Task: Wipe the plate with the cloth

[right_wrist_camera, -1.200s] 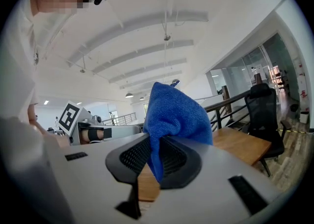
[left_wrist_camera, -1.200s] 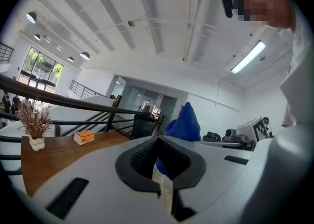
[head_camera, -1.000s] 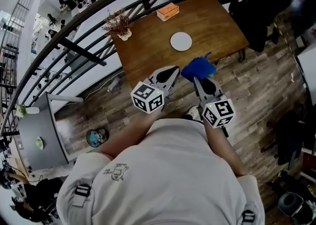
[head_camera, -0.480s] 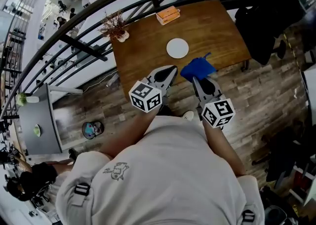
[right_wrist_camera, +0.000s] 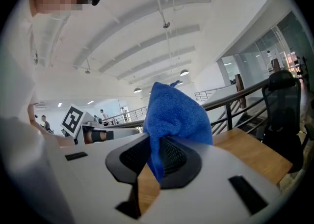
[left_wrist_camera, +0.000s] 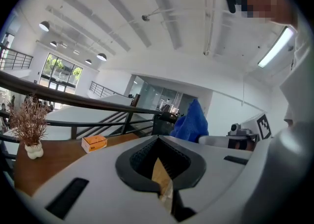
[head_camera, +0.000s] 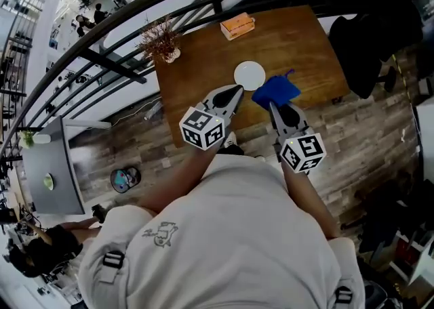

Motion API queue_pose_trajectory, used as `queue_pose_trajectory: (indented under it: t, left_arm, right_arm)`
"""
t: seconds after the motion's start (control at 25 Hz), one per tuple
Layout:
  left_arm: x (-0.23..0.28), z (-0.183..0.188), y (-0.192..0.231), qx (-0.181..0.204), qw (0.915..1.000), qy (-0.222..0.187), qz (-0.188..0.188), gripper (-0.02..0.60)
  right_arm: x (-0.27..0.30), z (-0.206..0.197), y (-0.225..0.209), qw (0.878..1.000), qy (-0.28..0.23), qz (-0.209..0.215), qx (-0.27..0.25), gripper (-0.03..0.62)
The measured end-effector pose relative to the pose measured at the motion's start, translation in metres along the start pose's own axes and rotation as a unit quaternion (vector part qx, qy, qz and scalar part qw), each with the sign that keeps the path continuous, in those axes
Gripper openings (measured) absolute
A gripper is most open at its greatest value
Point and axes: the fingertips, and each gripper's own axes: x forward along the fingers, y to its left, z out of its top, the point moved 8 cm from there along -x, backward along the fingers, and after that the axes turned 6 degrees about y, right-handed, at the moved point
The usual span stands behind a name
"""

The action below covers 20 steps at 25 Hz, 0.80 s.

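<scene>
A round white plate lies on the brown wooden table, near its front edge. My right gripper is shut on a blue cloth that bunches up past its tips, just right of the plate. My left gripper is shut with nothing in it, its tips just left of the plate over the table's front part. In the left gripper view the blue cloth shows to the right, and the plate is hidden there.
An orange box and a small white vase of dried twigs stand at the table's far side. A dark railing runs behind the table. A black chair stands at the table's right end.
Both grippers have come forward to the table. The cloth and the left tips now lie beside the plate, over the table's front edge.
</scene>
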Motion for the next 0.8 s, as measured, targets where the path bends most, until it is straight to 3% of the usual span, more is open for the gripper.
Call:
queue_pose_trajectory:
  t: [0.48, 0.8]
  left_arm:
    - [0.014, 0.014, 0.087, -0.027, 0.9994, 0.019, -0.013, 0.006]
    - [0.038, 0.005, 0.120, -0.049, 0.9980, 0.036, -0.015, 0.006]
  right_arm:
    - [0.089, 0.009, 0.007, 1.000, 0.019, -0.018, 0.014, 0.051]
    - [0.118, 0.010, -0.019, 0.998, 0.040, -0.022, 0.037, 0.051]
